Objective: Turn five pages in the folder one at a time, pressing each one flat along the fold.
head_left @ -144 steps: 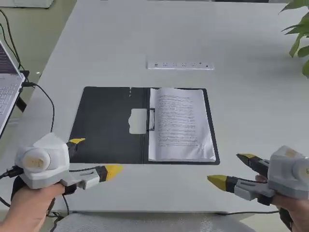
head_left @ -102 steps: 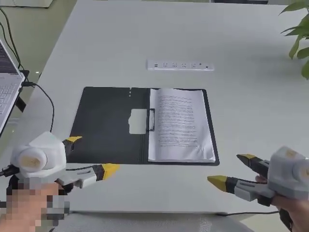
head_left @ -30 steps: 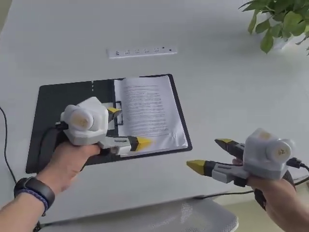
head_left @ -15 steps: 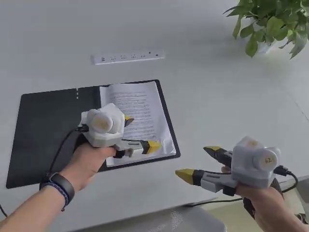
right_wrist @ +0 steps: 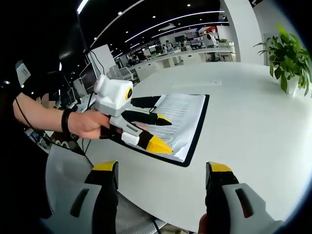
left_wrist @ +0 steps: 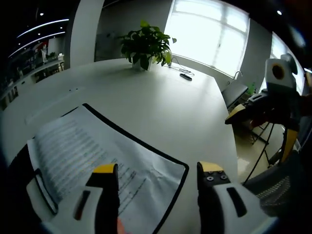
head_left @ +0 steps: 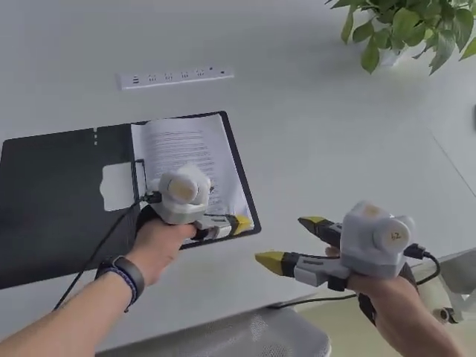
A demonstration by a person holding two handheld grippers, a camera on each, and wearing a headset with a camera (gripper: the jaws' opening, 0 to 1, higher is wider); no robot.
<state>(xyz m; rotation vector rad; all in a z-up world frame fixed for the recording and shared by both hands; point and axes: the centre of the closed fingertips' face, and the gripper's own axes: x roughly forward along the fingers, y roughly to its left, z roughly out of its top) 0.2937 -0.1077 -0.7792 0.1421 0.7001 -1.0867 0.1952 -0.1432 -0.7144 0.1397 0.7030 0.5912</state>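
The black folder (head_left: 52, 193) lies open on the white table (head_left: 312, 111), at 9 o'clock in the head view. The stack of white printed pages (head_left: 186, 156) fills its 3 o'clock half. We hold the left gripper (left_wrist: 157, 168) released, jaws well apart, over the stack's 5 o'clock corner. The right gripper (head_left: 290, 239) is also released and grasps nothing. It hangs off the folder at 5 o'clock, above the table's near edge.

We judge the step in hand to be taking a corner for a page turn. To do it well, we should slide one jaw under the top sheet (left_wrist: 73, 146) alone and clench lightly, so that no second page comes along. We then carry the corner in an arc toward 9 o'clock, across the fold, and bring the free gripper in to press along the spine.

The left gripper view looks straight between the jaws at the rounded folder corner and a slight wrinkle in the paper there, a spot the gripper's body covers in the head view. The right gripper view gives the side profile: the left jaws are parted, with the lower yellow tip over the page edge, though we cannot tell whether it touches. The head view adds the layout beyond, with a white power strip (head_left: 176, 76) at 12 o'clock and a green potted plant (head_left: 401, 26) at 1 o'clock.
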